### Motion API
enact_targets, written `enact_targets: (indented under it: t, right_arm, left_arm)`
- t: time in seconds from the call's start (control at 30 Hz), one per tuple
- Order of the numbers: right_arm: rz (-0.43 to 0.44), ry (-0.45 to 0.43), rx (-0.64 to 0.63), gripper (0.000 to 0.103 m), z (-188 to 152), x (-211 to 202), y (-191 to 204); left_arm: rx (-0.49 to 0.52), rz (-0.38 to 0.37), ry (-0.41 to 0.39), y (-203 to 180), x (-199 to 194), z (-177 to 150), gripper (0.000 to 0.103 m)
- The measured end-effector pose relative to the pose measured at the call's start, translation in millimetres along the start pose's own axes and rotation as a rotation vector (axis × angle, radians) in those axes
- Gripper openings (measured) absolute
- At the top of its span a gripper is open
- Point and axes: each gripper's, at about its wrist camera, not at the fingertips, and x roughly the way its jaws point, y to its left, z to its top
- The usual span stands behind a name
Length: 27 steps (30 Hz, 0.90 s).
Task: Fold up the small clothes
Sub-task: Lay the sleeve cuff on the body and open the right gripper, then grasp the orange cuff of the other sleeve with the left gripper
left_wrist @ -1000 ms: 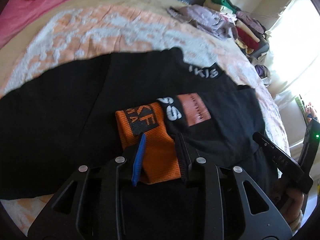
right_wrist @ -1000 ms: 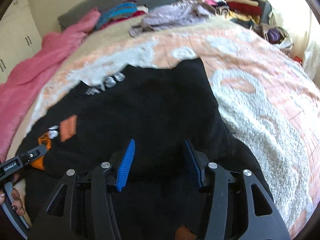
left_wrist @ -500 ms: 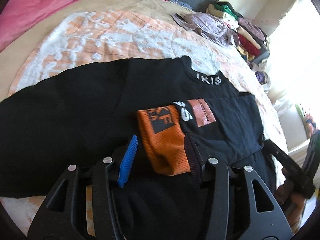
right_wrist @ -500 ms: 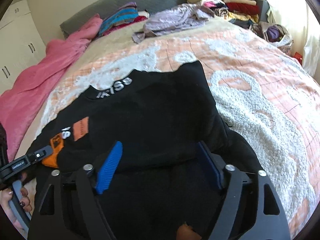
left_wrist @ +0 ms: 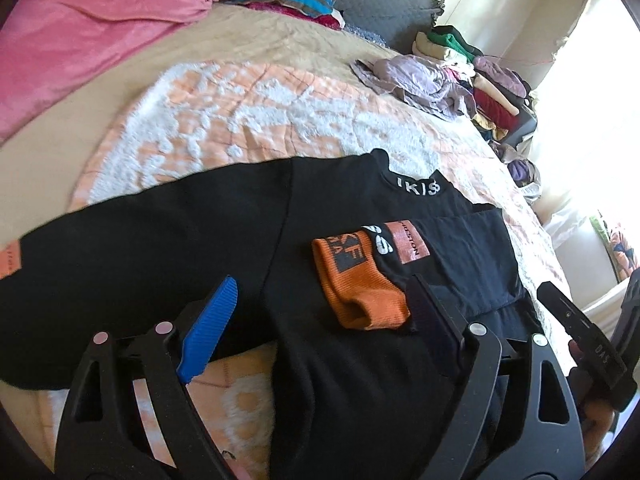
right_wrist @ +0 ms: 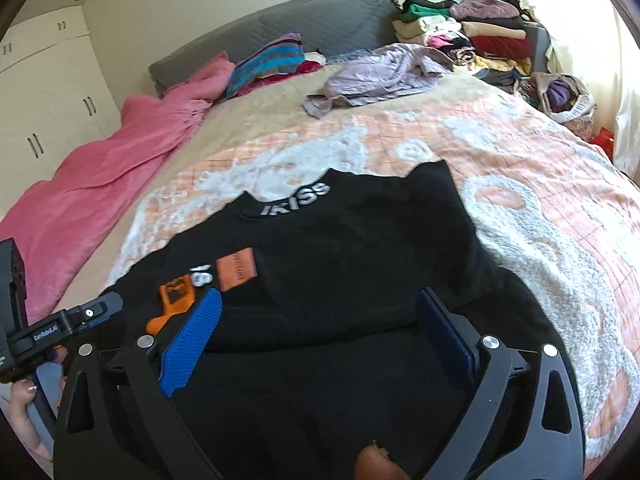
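A black sweatshirt [left_wrist: 180,248] with white collar lettering lies flat on the bed. One sleeve is folded across its chest and ends in an orange cuff [left_wrist: 360,292]. My left gripper [left_wrist: 322,284] hovers just above and in front of that cuff. Its jaws are opening and its pads touch nothing. In the right wrist view the sweatshirt [right_wrist: 360,248] fills the middle and the orange cuff [right_wrist: 172,300] sits at the left. My right gripper [right_wrist: 320,296] hangs over the folded sleeve. Its jaws are opening too, with no cloth pinched between them.
A peach and white blanket [right_wrist: 520,208] covers the bed. A pink blanket [left_wrist: 80,28] lies along the far left side. A crumpled lilac garment [right_wrist: 380,76] and stacks of folded clothes [right_wrist: 480,36] sit at the far right. White wardrobe doors [right_wrist: 48,80] stand on the left.
Both grippers have spread their jaws wide and drawn back and up from the sweatshirt. The orange cuff, earlier between the left pads, now lies free on the chest.
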Motion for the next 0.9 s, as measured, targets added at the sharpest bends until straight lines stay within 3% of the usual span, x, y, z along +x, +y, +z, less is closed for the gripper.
enact_targets:
  t: [0.07,0.37,0.63,0.77,0.9]
  right_arm:
    - [0.011,-0.001,-0.019,0.097,0.3,-1.7,9.6]
    - [0.054,-0.019,-0.083,0.098,-1.8,-7.3,58.0]
    - [0.09,0.001,-0.167,0.098,-7.2,-3.1,104.0]
    - [0.122,0.014,-0.203,0.098,-11.2,-2.4,125.8]
    - [0.162,0.025,-0.251,0.098,-17.6,-1.9,152.6]
  left_arm:
    - [0.005,0.019,-0.005,3.5,-6.3,-0.8,0.094]
    - [0.014,0.077,-0.032,34.3,-38.1,-9.9,0.094]
    - [-0.12,0.157,-0.095,84.7,-72.8,-22.9,0.094]
    - [-0.139,0.242,-0.136,102.8,-93.1,-23.2,0.094]
    - [-0.166,0.27,-0.16,119.0,-107.8,-24.0,0.094]
